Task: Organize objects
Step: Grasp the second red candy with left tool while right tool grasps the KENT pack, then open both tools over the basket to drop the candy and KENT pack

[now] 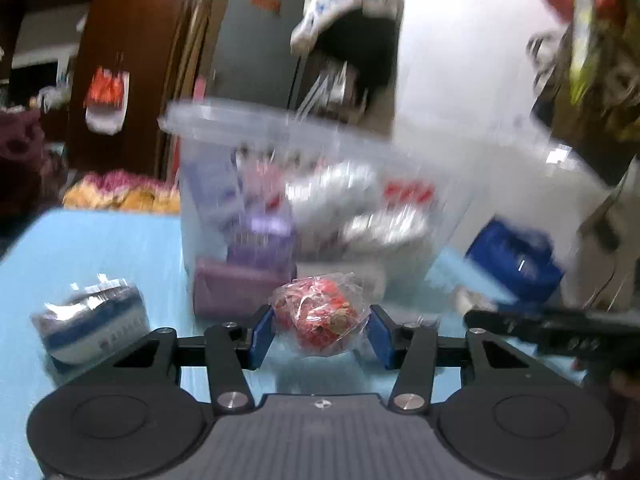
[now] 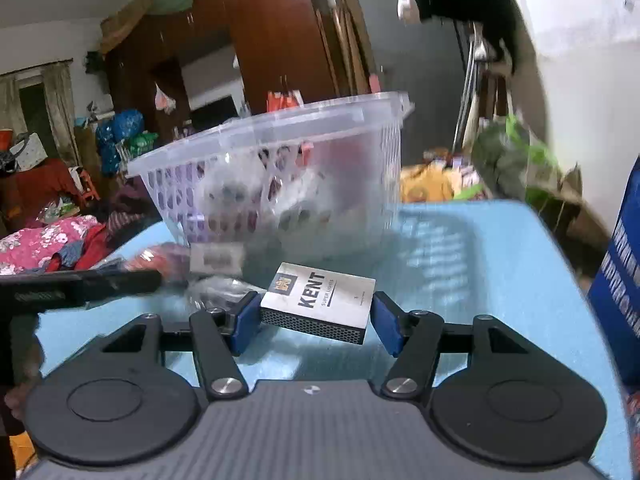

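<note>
Both hands are at the pick-up step of tidying loose things off the light blue worktop [image 1: 100, 240] into the clear plastic basket [image 2: 280, 152], which stands at the far side of it and already holds several packets.

The left gripper [image 1: 320, 330] has its blue fingers [image 1: 262, 336] drawn in on a red sweet in a crinkly clear wrapper [image 1: 320, 316]. The fingers press the wrapper on both sides, so the sweet looks held, though the picture is blurred and the hold seems to be more on the loose film than on the sweet itself. It sits low, just in front of the basket wall. A blue-and-white wrapped roll [image 1: 92, 316] lies apart to the left, not yet dealt with, and a purple box [image 1: 236, 284] rests against the basket's foot.

The right gripper [image 2: 316, 322] holds a silver cigarette pack [image 2: 320, 300] flat and slightly tilted, the fingers [image 2: 246, 322] about half closed on its short ends. The pack appears lifted clear of the worktop, with the basket straight ahead and higher than the pack.

Next, I judge, each hand must rise above the basket rim, move forward over the opening and then let go. The left grip on slippery film could slide, so a steady lift matters. The two grippers are close together, so going one at a time would avoid a knock.
</note>
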The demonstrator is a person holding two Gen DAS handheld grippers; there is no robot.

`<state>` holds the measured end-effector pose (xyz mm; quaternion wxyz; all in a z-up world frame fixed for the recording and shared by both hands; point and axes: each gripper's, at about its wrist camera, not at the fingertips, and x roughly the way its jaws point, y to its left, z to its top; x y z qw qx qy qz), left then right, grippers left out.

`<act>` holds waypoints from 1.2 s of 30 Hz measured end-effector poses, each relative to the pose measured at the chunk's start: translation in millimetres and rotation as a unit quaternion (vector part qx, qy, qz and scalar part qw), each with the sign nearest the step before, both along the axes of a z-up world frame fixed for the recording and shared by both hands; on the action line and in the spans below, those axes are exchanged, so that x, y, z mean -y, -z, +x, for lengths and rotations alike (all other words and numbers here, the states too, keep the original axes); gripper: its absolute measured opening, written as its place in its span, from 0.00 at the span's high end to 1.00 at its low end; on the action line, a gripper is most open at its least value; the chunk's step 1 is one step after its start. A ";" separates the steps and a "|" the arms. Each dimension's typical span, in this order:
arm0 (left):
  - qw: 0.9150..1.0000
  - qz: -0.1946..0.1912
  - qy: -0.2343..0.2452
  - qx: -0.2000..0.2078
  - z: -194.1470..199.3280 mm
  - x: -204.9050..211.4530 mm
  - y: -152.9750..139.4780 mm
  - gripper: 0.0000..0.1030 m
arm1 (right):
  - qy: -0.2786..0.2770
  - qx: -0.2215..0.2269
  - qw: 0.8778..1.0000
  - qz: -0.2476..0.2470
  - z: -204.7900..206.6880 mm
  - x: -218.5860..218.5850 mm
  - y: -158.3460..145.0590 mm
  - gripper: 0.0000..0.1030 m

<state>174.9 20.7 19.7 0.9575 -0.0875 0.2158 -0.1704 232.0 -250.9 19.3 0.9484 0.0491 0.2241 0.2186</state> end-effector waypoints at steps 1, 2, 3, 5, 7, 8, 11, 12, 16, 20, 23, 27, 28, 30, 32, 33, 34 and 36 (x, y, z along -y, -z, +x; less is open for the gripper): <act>1.000 -0.015 0.001 0.012 -4.3 -4.4 -0.5 0.48 | 0.006 0.009 1.000 -0.004 -3.1 -0.9 -0.3 0.39; 1.000 -0.025 0.004 0.019 -6.5 -7.2 -0.6 0.48 | 0.009 0.013 1.000 -0.009 -4.4 -2.4 -0.4 0.39; 0.999 -0.032 0.007 0.024 -8.4 -9.3 -0.8 0.48 | 0.009 0.016 1.000 -0.013 -4.3 -2.9 -0.9 0.39; 0.999 -0.040 0.007 0.030 -9.1 -10.6 -1.6 0.48 | 0.011 0.020 1.000 -0.020 -4.1 -4.8 -1.6 0.39; 0.998 -0.049 0.014 0.028 -8.4 -11.5 -2.3 0.48 | 0.016 0.024 0.999 -0.021 -4.3 -4.4 -1.8 0.39; 0.998 -0.051 0.016 0.028 -8.5 -12.0 -2.4 0.48 | 0.016 0.026 0.999 -0.018 -5.1 -3.1 -1.8 0.39; 0.998 -0.046 0.022 0.035 -10.8 -10.1 -2.9 0.48 | 0.018 0.038 0.999 -0.009 -8.9 -0.8 -1.8 0.39; 0.998 -0.044 0.025 0.037 -11.4 -9.1 -2.5 0.48 | 0.017 0.043 0.999 -0.006 -10.7 0.0 -1.8 0.39; 0.998 -0.042 0.024 0.037 -11.5 -8.3 -1.4 0.48 | 0.009 0.068 0.998 -0.003 -19.3 -0.5 -3.6 0.39; 0.998 -0.043 0.024 0.043 -13.7 -9.8 -1.4 0.48 | 0.008 0.088 0.996 0.000 -24.6 -0.1 -5.4 0.39; 0.997 -0.046 0.021 0.050 -17.0 -10.4 -2.1 0.48 | 0.015 0.111 0.994 0.008 -31.0 2.9 -6.9 0.39; 0.993 -0.056 0.032 0.099 -41.6 -12.2 -25.5 0.48 | 0.021 0.171 0.985 0.018 -64.5 1.7 -22.8 0.39; 0.991 -0.058 0.031 0.118 -45.2 -12.3 -40.7 0.48 | 0.011 0.178 0.984 0.030 -68.4 1.4 -33.6 0.39; 0.987 -0.064 0.027 0.142 -40.6 -12.0 -76.7 0.48 | -0.003 0.195 0.980 0.032 -65.8 -6.5 -65.5 0.39; 0.988 -0.043 0.011 0.150 -22.0 -5.9 -112.0 0.48 | 0.006 0.201 0.980 -0.001 -45.3 -23.7 -100.9 0.39; 0.989 -0.032 -0.004 0.147 -9.6 -2.8 -124.6 0.48 | 0.012 0.198 0.980 -0.019 -30.7 -33.0 -114.3 0.39; 0.991 -0.022 -0.012 0.129 9.1 0.3 -135.4 0.47 | 0.016 0.189 0.981 -0.035 -13.6 -41.7 -125.6 0.39; 0.995 -0.022 -0.008 0.101 40.0 1.8 -142.5 0.45 | 0.025 0.177 0.983 -0.046 21.0 -50.2 -136.8 0.37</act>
